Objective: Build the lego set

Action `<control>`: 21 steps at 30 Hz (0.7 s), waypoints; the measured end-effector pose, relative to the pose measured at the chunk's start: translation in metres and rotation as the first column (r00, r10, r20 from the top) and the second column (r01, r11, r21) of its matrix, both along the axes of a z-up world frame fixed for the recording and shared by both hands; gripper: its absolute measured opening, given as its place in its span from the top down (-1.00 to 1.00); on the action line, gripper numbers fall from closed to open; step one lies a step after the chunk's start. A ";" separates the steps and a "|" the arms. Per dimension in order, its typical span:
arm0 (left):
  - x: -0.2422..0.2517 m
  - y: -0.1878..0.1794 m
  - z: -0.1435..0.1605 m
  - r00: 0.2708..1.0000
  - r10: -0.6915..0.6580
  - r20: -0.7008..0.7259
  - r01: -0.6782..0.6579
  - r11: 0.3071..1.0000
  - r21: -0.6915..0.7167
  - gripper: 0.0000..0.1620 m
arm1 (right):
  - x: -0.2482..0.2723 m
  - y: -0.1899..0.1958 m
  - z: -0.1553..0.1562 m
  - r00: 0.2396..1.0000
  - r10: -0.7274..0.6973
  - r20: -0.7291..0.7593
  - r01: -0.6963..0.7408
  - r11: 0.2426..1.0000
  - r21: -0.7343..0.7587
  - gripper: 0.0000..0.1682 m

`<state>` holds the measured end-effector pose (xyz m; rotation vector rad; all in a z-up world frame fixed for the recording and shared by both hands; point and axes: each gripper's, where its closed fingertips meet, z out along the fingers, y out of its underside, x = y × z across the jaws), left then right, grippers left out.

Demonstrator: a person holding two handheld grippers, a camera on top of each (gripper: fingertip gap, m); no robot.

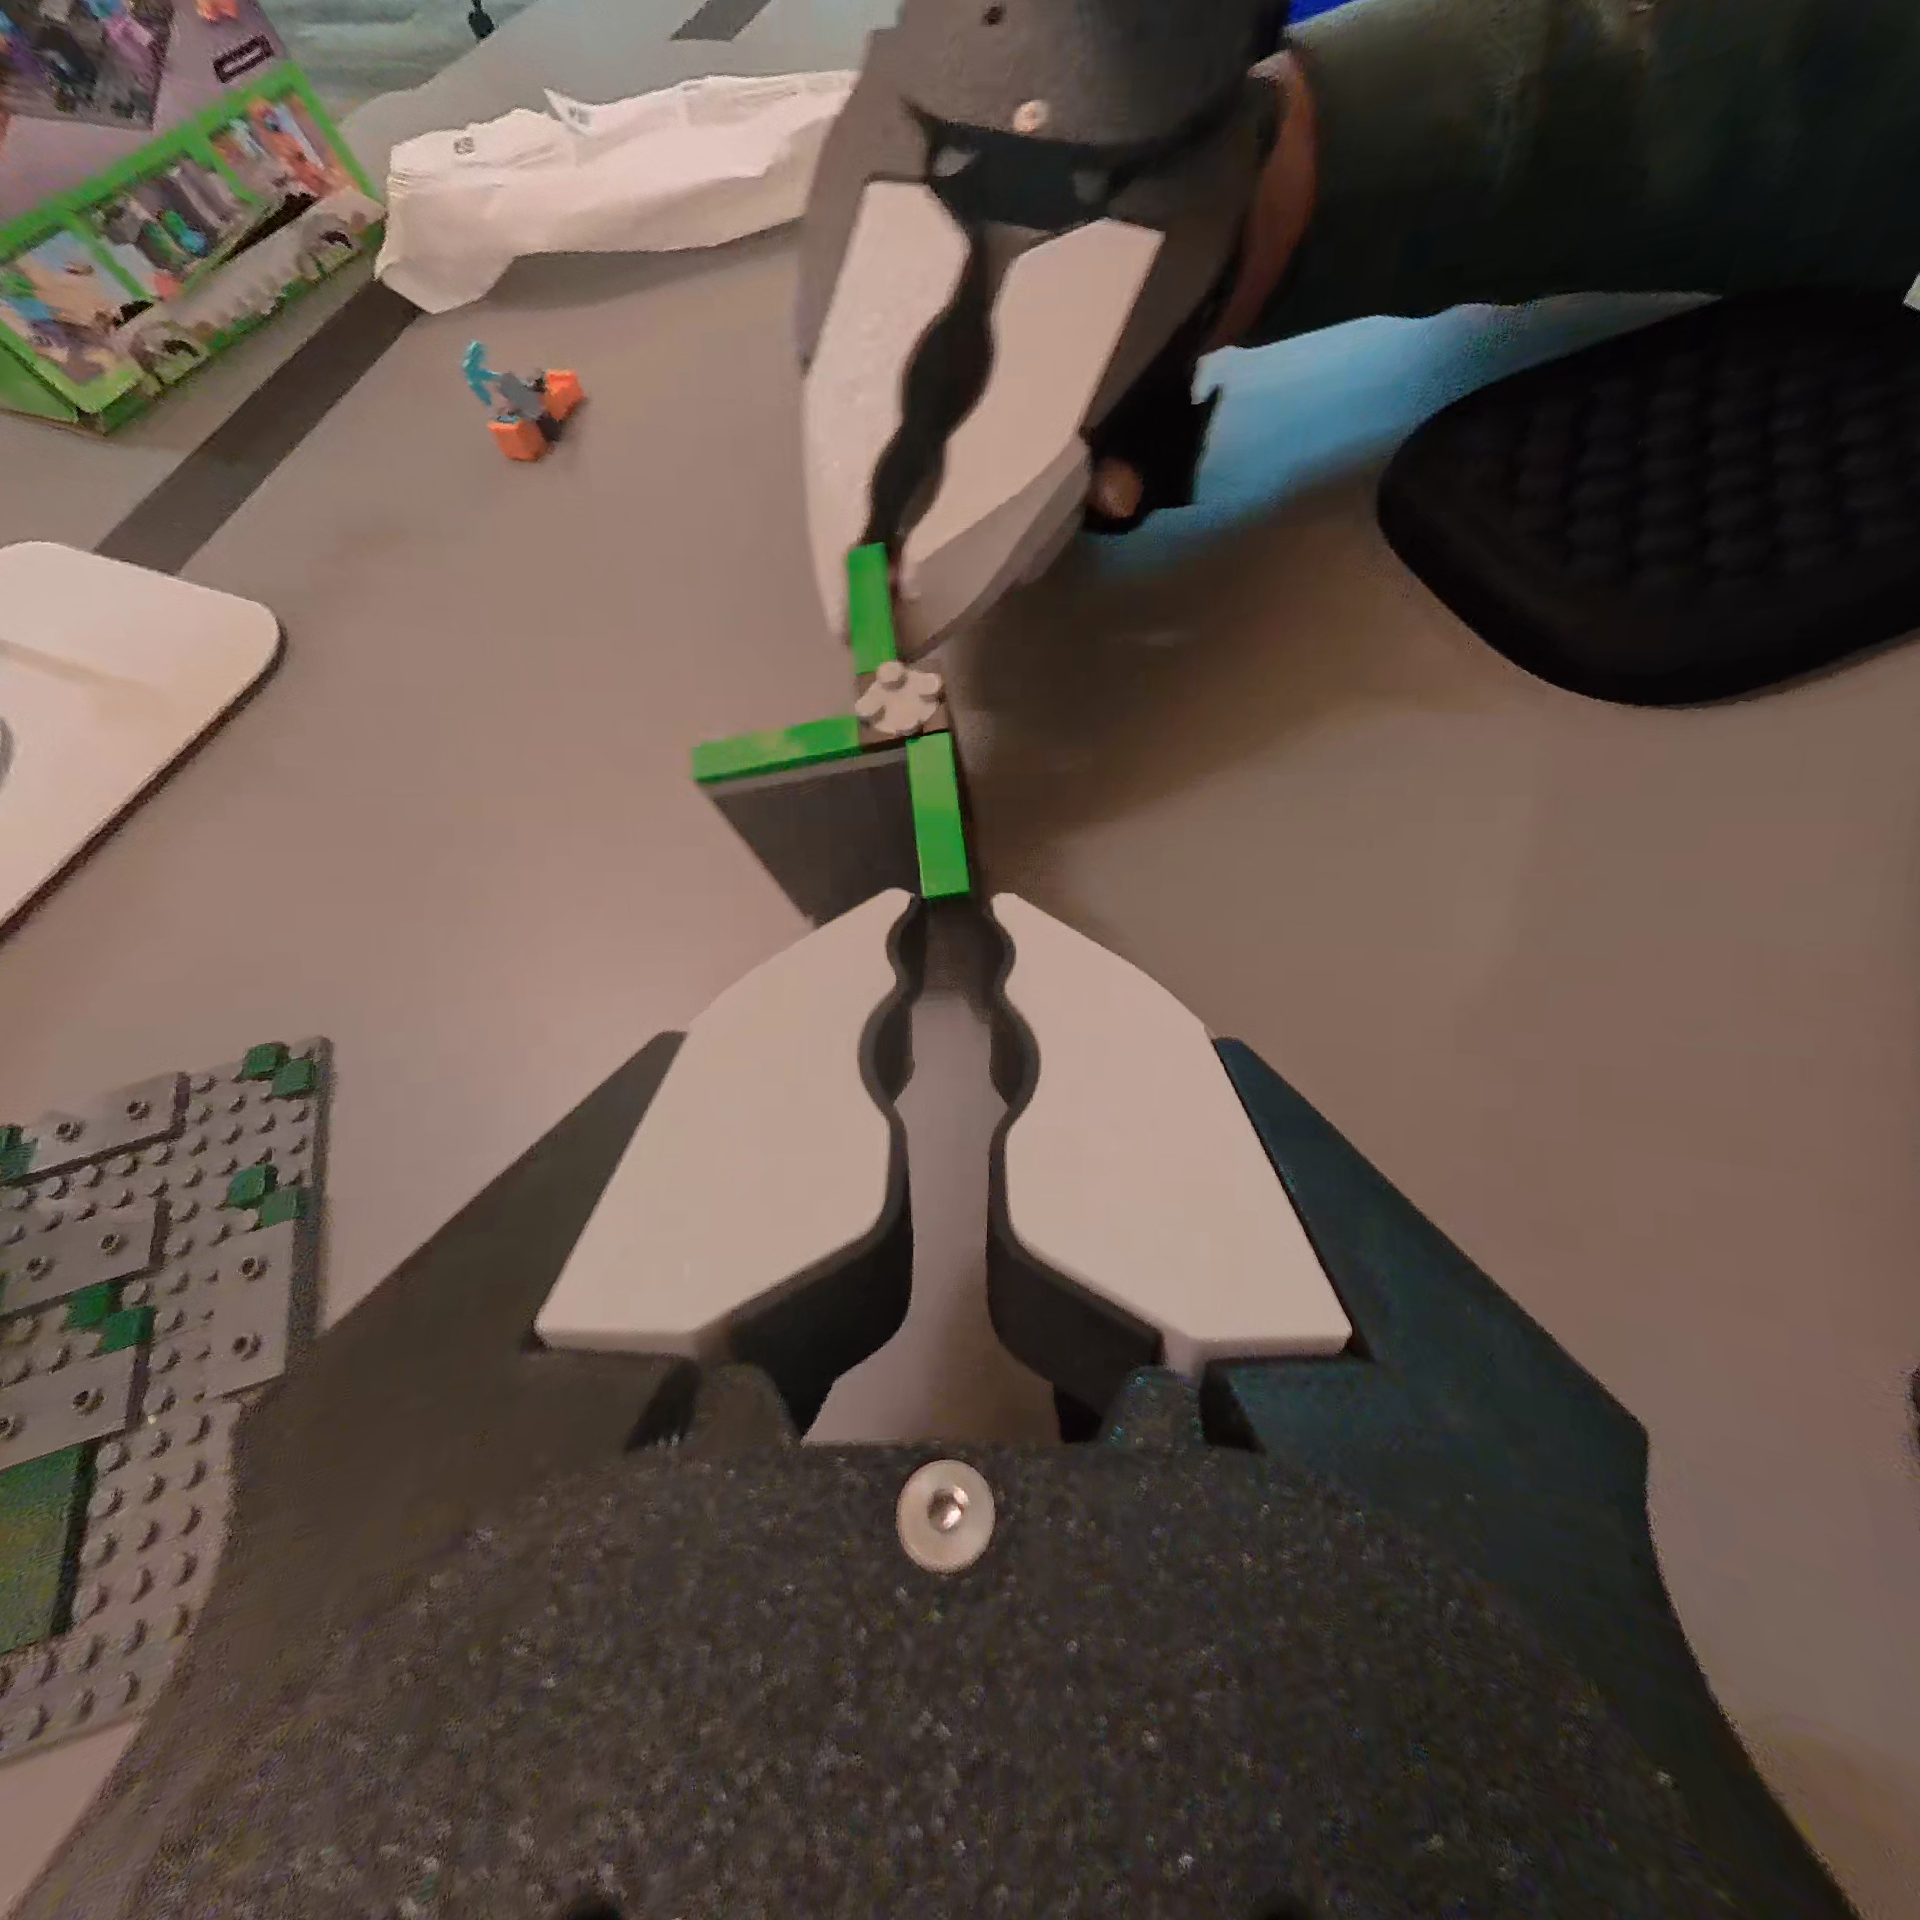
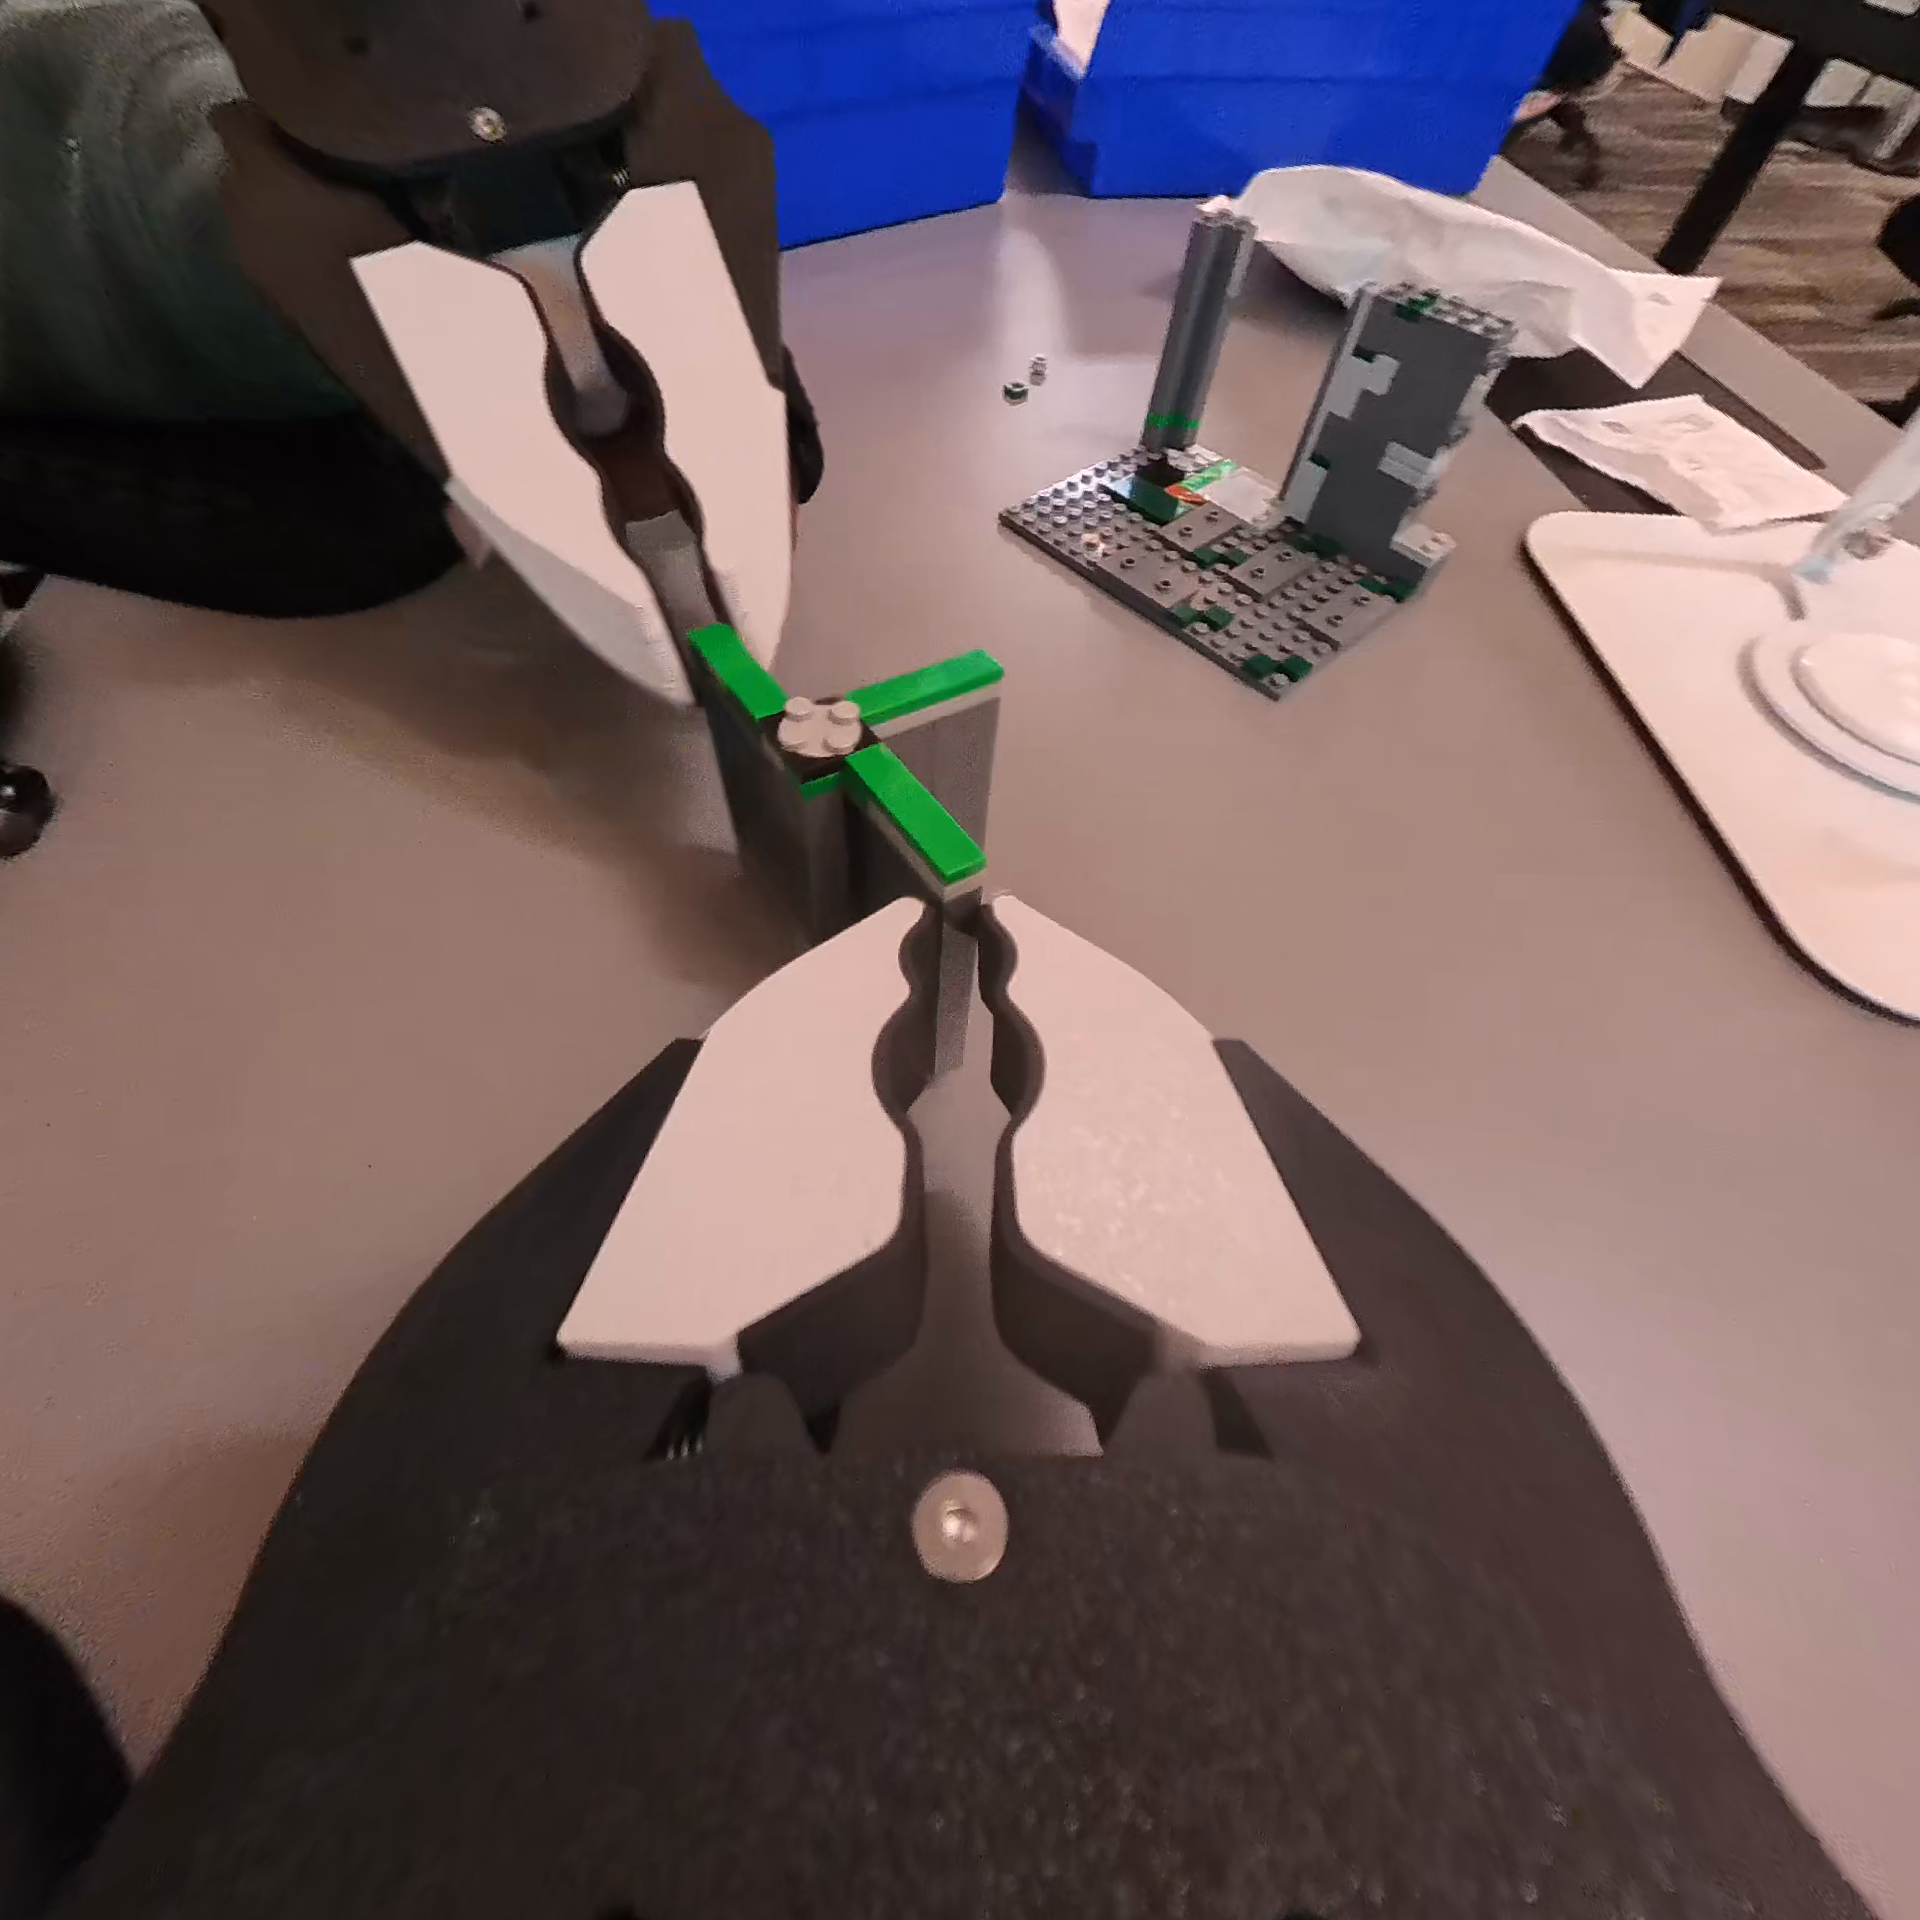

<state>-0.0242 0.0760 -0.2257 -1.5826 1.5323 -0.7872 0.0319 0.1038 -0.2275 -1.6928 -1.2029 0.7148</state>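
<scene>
1. left gripper (image 1: 954,914): we see it pinching one green-topped wing of the three-winged grey lego piece (image 1: 831,810).
2. right gripper (image 2: 961,914): pinching the opposite wing.
3. studded baseplate build (image 2: 1278,540): well apart from that piece.

dark grey lego wall piece (image 2: 862,821) with green top strips (image 2: 914,821), grey studded baseplate (image 2: 1195,582), blue bins (image 2: 1247,94)

Office-type workroom: smooth grey desk top (image 2: 1351,935), black mesh office chair (image 1: 1683,499), blue plastic storage bins (image 2: 1195,94), patterned carpet floor (image 2: 1621,135).
</scene>
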 end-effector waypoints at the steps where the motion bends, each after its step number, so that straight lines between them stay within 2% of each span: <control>1: 0.000 0.005 0.000 1.000 0.007 -0.002 -0.007 1.000 -0.007 0.89 | 0.002 -0.002 0.002 1.000 -0.028 -0.006 0.028 1.000 -0.001 0.92; 6: 0.006 0.029 0.002 1.000 0.010 -0.024 -0.009 0.998 0.054 0.90 | 0.010 -0.008 0.013 0.978 -0.207 0.007 0.206 0.976 0.066 0.92; 10: 0.016 0.050 0.009 1.000 0.014 -0.011 -0.013 0.998 0.055 0.95 | 0.008 -0.017 0.009 0.942 -0.333 0.049 0.332 0.943 0.037 0.91; 17: 0.034 0.063 0.005 1.000 -0.003 -0.014 0.004 0.999 0.035 0.97 | -0.008 -0.030 0.006 0.913 -0.404 0.054 0.407 0.910 -0.074 0.87; 21: 0.039 0.066 0.002 1.000 -0.007 -0.009 0.007 0.999 0.032 0.97 | -0.016 -0.032 0.001 0.911 -0.406 0.074 0.412 0.907 -0.086 0.87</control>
